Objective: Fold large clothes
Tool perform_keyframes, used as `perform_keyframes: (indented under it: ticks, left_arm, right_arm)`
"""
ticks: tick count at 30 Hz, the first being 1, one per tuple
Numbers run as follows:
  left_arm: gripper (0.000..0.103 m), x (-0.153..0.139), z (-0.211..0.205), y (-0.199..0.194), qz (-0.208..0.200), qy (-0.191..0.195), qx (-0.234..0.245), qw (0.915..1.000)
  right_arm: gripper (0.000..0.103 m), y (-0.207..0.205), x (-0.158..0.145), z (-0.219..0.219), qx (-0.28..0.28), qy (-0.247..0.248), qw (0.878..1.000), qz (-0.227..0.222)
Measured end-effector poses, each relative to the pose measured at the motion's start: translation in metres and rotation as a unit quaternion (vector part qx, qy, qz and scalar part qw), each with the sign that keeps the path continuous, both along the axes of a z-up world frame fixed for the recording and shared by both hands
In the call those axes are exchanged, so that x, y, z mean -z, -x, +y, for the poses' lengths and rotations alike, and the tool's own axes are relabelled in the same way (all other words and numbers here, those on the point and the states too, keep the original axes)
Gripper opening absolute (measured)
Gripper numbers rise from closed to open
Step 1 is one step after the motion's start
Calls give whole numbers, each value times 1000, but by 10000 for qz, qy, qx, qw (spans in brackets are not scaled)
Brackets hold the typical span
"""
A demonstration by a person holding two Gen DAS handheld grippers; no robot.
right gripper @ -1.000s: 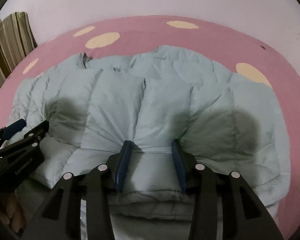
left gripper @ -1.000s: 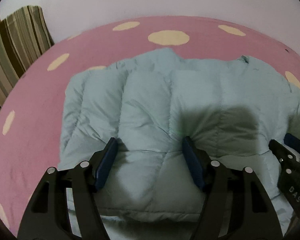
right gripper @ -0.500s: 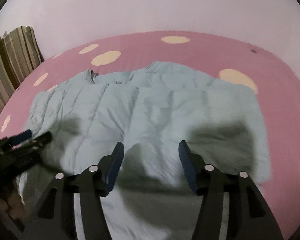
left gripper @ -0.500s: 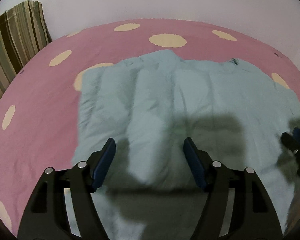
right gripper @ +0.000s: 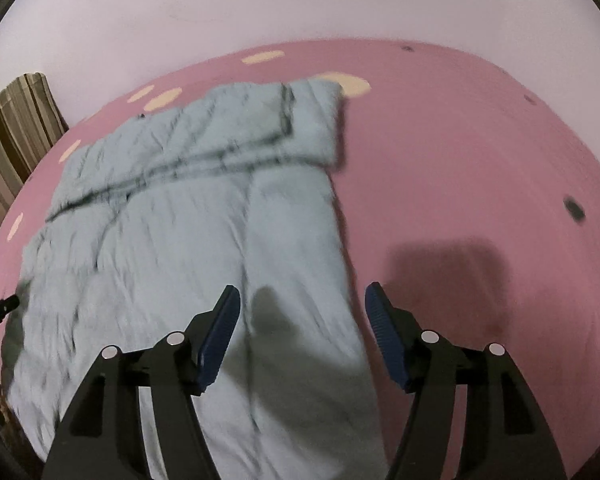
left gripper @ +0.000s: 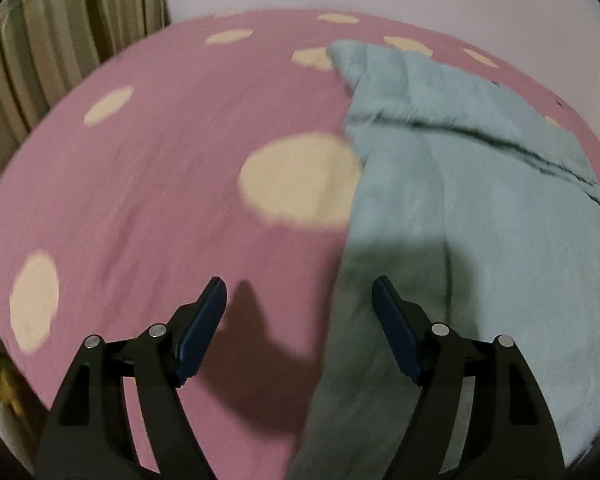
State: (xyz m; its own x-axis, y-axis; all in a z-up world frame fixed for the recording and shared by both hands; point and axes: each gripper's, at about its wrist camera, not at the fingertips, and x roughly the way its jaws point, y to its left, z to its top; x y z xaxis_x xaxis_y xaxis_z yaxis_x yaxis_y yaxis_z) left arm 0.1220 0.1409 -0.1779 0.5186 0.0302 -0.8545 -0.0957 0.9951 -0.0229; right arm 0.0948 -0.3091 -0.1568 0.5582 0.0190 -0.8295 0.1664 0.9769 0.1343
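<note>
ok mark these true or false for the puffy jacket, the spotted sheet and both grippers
1. The light blue jacket lies on a pink sheet with cream spots. True.
2. The left gripper is clamped on the jacket's edge. False: it is open, nothing pinched, and sits over the jacket's left edge.
3. The right gripper holds a sleeve lifted off the bed. False: its jaws are opening and the jacket lies flat beneath them.
4. A striped fabric shows at the left of the right wrist view. True.
5. The jacket is dark red. False: it is light blue.
</note>
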Motion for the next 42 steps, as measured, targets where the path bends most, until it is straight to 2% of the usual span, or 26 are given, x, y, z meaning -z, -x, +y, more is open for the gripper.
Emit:
perform_keyframes:
  ticks: [3,9,19,22,24,32,35,38,42]
  left_arm:
    - [76,4,16,25,62,499,-42,9987]
    - [76,2,13,49,46,689,230,9973]
    - [76,8,4,71,141,619,467,9969]
    - [75,10,-1,75,137,537,592,9967]
    - [74,10,-4,78,122,472,648,9967]
    - [62,10,-8,85,93,547,615,9966]
    - [57,9,-8,88,102,597,672,9959]
    - [43,9,-6,90,112,765,689,9946]
    - [29,9,-9,91,88,767,735,9943]
  right_arm:
    - [65,25,6,-6,20,-142,9999,56]
    - [65,53,16,-18,122,-524,9985,141]
    - [65,90,18,-9,1,-562,9983,173]
    - [64,99,19,-2,-101,-427,9989,145]
    - [60,101,18,1,-147,-347,9992,139]
    - [27,108,15,14,-300,-316,9990,100]
    - [18,109,15,17,-347,-348,9988,76]
    - [12,109,14,19,-384,-371,9986,44]
    - [9,109,13,19,-385,-447,9983,3]
